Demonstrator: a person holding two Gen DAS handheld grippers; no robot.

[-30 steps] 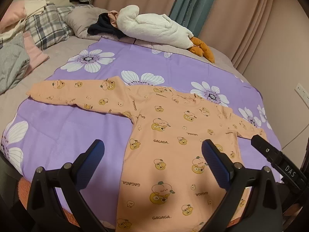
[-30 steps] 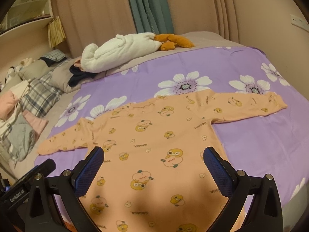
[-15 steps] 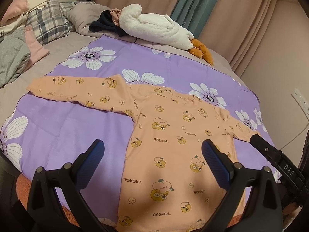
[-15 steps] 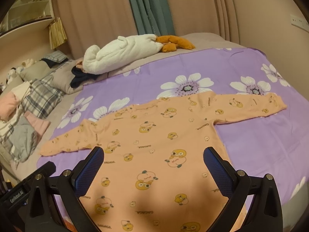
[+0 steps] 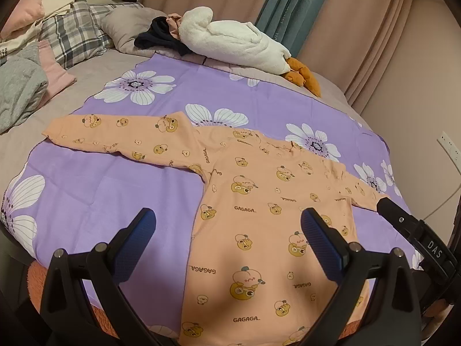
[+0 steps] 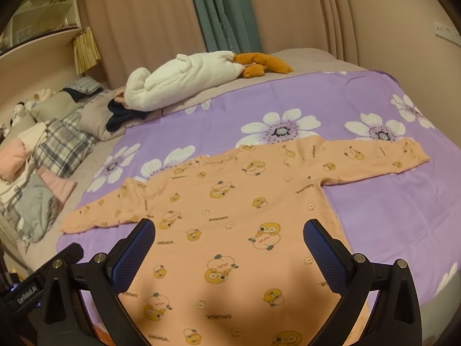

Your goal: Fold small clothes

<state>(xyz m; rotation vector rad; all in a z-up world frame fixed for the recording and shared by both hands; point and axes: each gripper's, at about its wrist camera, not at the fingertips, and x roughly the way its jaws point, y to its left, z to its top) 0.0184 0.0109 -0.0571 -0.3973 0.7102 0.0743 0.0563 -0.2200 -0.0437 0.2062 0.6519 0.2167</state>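
An orange long-sleeved child's top (image 5: 268, 216) (image 6: 239, 210) with a cartoon print lies flat on a purple flowered sheet (image 5: 100, 181) (image 6: 389, 216), both sleeves spread out sideways, hem toward me. My left gripper (image 5: 226, 230) hovers open above the hem's left side, nothing between its blue pads. My right gripper (image 6: 229, 242) hangs open over the lower body of the top, also empty. The other gripper's black body shows at the right edge of the left wrist view (image 5: 415, 230) and at the lower left of the right wrist view (image 6: 43, 276).
A white plush goose (image 5: 233, 43) (image 6: 184, 77) with orange feet lies at the far side of the bed. Pillows and piled clothes (image 5: 43, 52) (image 6: 31, 173) sit at the left. Curtains (image 6: 224, 11) hang behind; a wall with a socket (image 5: 449, 147) is at right.
Both grippers have shifted slightly, the left one drawing back and tilting so more of the bed's far side shows. The top has not moved; both stay open.
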